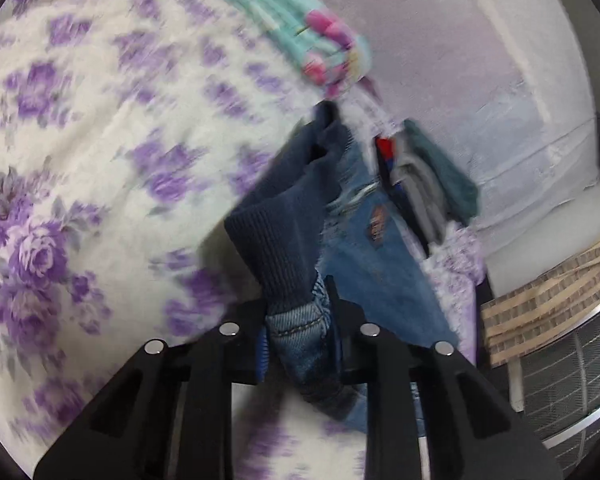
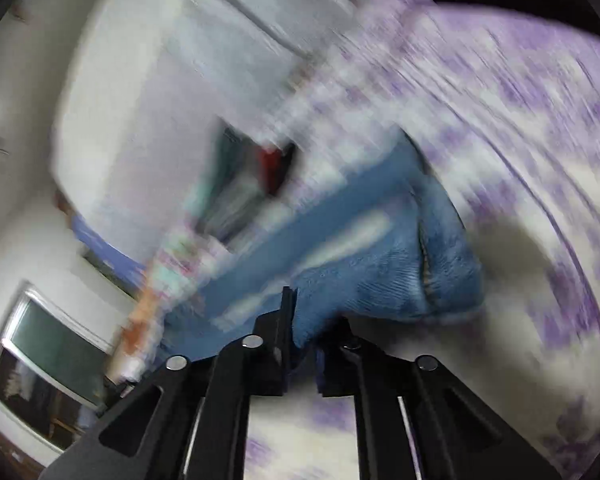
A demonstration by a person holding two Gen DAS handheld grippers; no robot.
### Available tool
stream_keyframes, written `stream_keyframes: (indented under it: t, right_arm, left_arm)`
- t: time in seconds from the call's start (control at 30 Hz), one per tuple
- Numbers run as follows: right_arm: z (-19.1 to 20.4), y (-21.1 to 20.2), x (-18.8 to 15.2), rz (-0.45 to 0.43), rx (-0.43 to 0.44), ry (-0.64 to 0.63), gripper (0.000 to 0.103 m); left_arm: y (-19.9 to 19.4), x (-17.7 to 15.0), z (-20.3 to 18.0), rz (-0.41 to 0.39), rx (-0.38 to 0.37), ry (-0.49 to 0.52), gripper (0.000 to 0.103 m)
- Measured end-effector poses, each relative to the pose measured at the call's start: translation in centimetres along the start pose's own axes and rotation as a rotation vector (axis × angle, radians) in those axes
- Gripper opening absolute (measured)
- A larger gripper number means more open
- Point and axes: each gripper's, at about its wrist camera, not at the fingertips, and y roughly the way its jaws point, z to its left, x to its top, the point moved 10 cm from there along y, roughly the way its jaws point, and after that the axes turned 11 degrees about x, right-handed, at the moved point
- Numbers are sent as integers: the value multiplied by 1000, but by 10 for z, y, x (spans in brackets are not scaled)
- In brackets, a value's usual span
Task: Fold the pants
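The pants are blue jeans point(image 1: 374, 264) with a dark navy ribbed waistband point(image 1: 278, 236), lifted above the floral bedspread point(image 1: 80, 152). My left gripper point(image 1: 300, 332) is shut on the denim at the waistband end, with cloth bunched between the fingers. In the right wrist view, which is badly blurred, my right gripper point(image 2: 306, 328) is shut on another edge of the jeans point(image 2: 380, 256), which hang in a fold to the right of the fingers.
A folded turquoise and pink garment point(image 1: 320, 36) lies on the bed beyond the jeans. A stack of folded clothes point(image 1: 428, 176) sits at the bed's far edge by the white wall. A window point(image 2: 48, 364) and a striped cloth point(image 1: 548, 308) lie off the bed.
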Motion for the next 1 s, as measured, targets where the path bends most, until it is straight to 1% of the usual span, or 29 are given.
stream_keyframes:
  t: [0.03, 0.07, 0.1, 0.13, 0.17, 0.2, 0.23, 0.27, 0.3, 0.33, 0.37, 0.4, 0.43, 0.47, 0.5, 0.53, 0.57, 0.6, 0.63, 0.67, 0.7, 0.73, 0.77, 0.8, 0.83, 0.87, 0.93, 1.0]
  right_arm:
    - [-23, -2, -14, 18, -59, 50, 19]
    - [-33, -6, -22, 19, -54, 87, 20]
    - [-39, -19, -25, -21, -7, 123, 20]
    - [-41, -33, -24, -62, 3, 137, 21]
    - [-44, -49, -21, -102, -9, 141, 21]
    - [-44, -70, -14, -151, -49, 126, 25]
    - [-45, -81, -9, -184, -93, 104, 25]
    - [-44, -96, -1, -228, -181, 53, 25]
    - [-31, -105, 9, -253, -255, -47, 25]
    - [-17, -103, 14, -253, -268, -107, 25]
    - [-5, -99, 17, -248, -262, -149, 25]
    - [16, -86, 19, -229, -226, -207, 25]
    - [34, -71, 19, -201, -192, -251, 25]
    - [48, -54, 16, -168, -165, -289, 28]
    - [62, -32, 12, -120, -131, -331, 37]
    - [70, -15, 7, -80, -111, -357, 41]
    - [75, 1, 2, -46, -102, -376, 43]
    - [73, 20, -6, -5, -110, -389, 43]
    - [70, 32, -10, 21, -120, -391, 43]
    - [62, 41, -15, 49, -126, -382, 44]
    - [46, 49, -19, 84, -140, -350, 48]
    - [29, 54, -23, 113, -165, -305, 48]
    - [10, 57, -26, 140, -169, -258, 44]
    - [1, 57, -29, 145, -119, -216, 41]
    - [1, 50, -27, 129, -81, -190, 42]
    - [2, 45, -27, 130, -70, -168, 43]
    - [6, 39, -24, 111, -104, -185, 48]
    - [14, 43, -24, 103, -136, -224, 53]
  left_arm:
    - [4, -3, 4, 15, -4, 4, 25]
    - [0, -4, 4, 6, -22, 33, 25]
    - [-7, -4, 4, -12, -6, 59, 27]
    - [-18, -3, 6, -51, 26, 79, 39]
    - [-28, 0, 8, -89, 56, 88, 60]
    - [-41, 5, 12, -152, 107, 95, 69]
    - [-56, 11, 16, -219, 160, 100, 74]
    - [-74, 16, 15, -298, 214, 117, 74]
    - [-85, 18, 9, -334, 224, 141, 74]
    - [-91, 19, -2, -352, 209, 167, 74]
    - [-95, 17, -21, -349, 173, 209, 74]
    - [-93, 14, -39, -338, 145, 251, 74]
    - [-88, 9, -65, -327, 111, 315, 75]
    - [-83, 5, -80, -325, 105, 350, 76]
    - [-75, 0, -95, -321, 110, 397, 78]
    - [-60, -8, -113, -313, 128, 471, 83]
    - [-51, -12, -119, -311, 147, 519, 85]
    - [-37, -18, -122, -310, 194, 573, 85]
    - [-15, -21, -116, -304, 285, 617, 85]
    - [4, -22, -107, -281, 349, 631, 85]
    - [20, -26, -91, -241, 393, 633, 85]
    - [38, -27, -71, -201, 440, 634, 85]
    - [43, -27, -61, -226, 468, 671, 86]
    - [36, -28, -66, -241, 473, 687, 86]
    - [33, -28, -69, -244, 478, 684, 86]
    - [30, -27, -71, -231, 476, 669, 86]
    - [25, -23, -74, -202, 440, 629, 86]
    - [11, -15, -90, -192, 316, 564, 86]
